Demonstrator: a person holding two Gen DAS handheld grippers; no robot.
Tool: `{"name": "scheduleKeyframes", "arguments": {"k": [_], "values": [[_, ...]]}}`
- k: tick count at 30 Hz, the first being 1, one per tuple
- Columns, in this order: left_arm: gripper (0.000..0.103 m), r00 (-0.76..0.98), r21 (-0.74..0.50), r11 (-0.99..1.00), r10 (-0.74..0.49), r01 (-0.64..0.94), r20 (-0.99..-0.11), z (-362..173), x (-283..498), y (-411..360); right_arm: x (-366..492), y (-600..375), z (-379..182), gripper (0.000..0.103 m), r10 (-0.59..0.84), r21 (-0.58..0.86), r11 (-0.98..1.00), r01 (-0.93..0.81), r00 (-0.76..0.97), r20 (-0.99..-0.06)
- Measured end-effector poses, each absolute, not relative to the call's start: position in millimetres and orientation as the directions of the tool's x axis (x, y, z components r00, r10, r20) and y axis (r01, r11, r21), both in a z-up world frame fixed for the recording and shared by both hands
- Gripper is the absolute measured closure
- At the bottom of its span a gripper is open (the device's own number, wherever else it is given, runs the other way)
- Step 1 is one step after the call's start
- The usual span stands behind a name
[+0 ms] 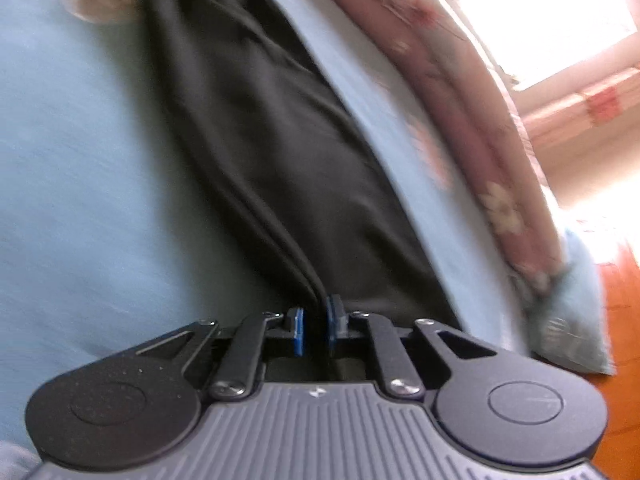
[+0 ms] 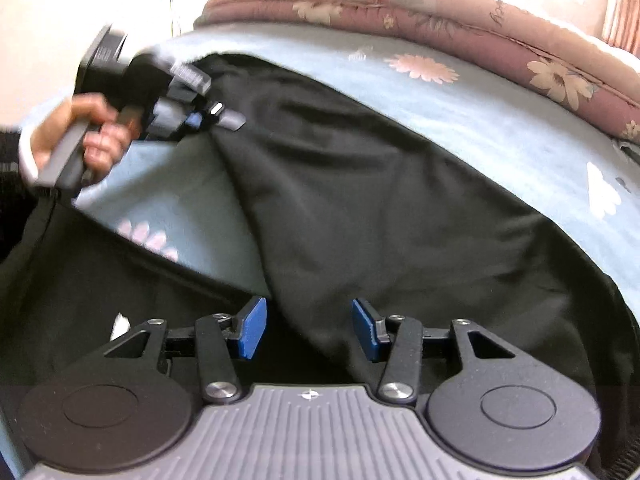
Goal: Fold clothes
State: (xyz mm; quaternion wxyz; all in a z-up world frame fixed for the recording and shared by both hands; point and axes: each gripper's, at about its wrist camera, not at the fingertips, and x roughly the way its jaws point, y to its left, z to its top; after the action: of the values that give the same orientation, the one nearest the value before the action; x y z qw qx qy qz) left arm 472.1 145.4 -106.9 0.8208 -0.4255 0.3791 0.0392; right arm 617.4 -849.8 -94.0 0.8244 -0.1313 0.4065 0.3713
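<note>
A black garment [image 2: 360, 208] lies spread over a light blue bedsheet [image 2: 460, 120]. In the left wrist view my left gripper [image 1: 314, 330] is shut on a bunched edge of the black garment [image 1: 272, 140], which stretches away from the blue pads [image 1: 297, 330] in long taut folds. The right wrist view shows that same left gripper [image 2: 200, 120] at the upper left, held by a hand [image 2: 92, 136] and lifting the cloth's corner. My right gripper [image 2: 306, 330] stands open just above the garment's near part, with black cloth behind the gap and nothing pinched.
A pink floral quilt [image 2: 440, 8] is rolled along the far edge of the bed. Flower prints dot the sheet [image 2: 424, 66]. An orange wooden floor [image 1: 624, 320] shows past the mattress corner, with a bright window [image 1: 560, 8] beyond.
</note>
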Motion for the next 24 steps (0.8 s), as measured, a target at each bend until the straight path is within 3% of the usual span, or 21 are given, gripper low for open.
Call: {"name": "scheduleKeyframes", "arguments": {"k": [3, 6, 9, 12, 17, 20, 24], "values": [[0.09, 0.715, -0.671, 0.586, -0.209, -0.454, -0.667, -105.3, 467.1, 177.1, 626.2, -839.7, -106.5, 0.049, 0.495, 0.099, 0.678, -0.728, 0.352, -0.795], [0.078, 0.727, -0.623, 0.609, -0.108, -0.491, -0.678, -86.4, 461.4, 195.7, 632.1, -828.7, -116.9, 0.049, 0.449, 0.064, 0.675, -0.735, 0.34, -0.827], [0.068, 0.754, -0.59, 0.661, -0.057, -0.463, -0.655, -68.7, 466.9, 197.4, 631.9, -830.4, -99.4, 0.049, 0.507, 0.092, 0.665, -0.741, 0.357, -0.784], [0.067, 0.76, -0.601, 0.696, -0.121, -0.393, -0.638, -67.1, 488.0, 176.9, 637.1, -825.1, -98.6, 0.049, 0.542, 0.144, 0.656, -0.741, 0.33, -0.773], [0.066, 0.702, -0.509, 0.832, -0.228, -0.219, -0.675, -78.5, 512.2, 119.6, 635.8, -807.4, -120.9, 0.049, 0.518, 0.144, 0.628, -0.765, 0.272, -0.811], [0.066, 0.654, -0.451, 0.887, -0.282, -0.1, -0.702, -85.3, 526.7, 85.2, 629.3, -815.5, -101.0, 0.05, 0.586, 0.183, 0.603, -0.777, 0.275, -0.762], [0.063, 0.671, -0.367, 0.929, -0.239, -0.054, -0.702, -92.0, 528.6, 76.6, 639.1, -819.1, -115.3, 0.048, 0.536, 0.188, 0.683, -0.706, 0.308, -0.786]]}}
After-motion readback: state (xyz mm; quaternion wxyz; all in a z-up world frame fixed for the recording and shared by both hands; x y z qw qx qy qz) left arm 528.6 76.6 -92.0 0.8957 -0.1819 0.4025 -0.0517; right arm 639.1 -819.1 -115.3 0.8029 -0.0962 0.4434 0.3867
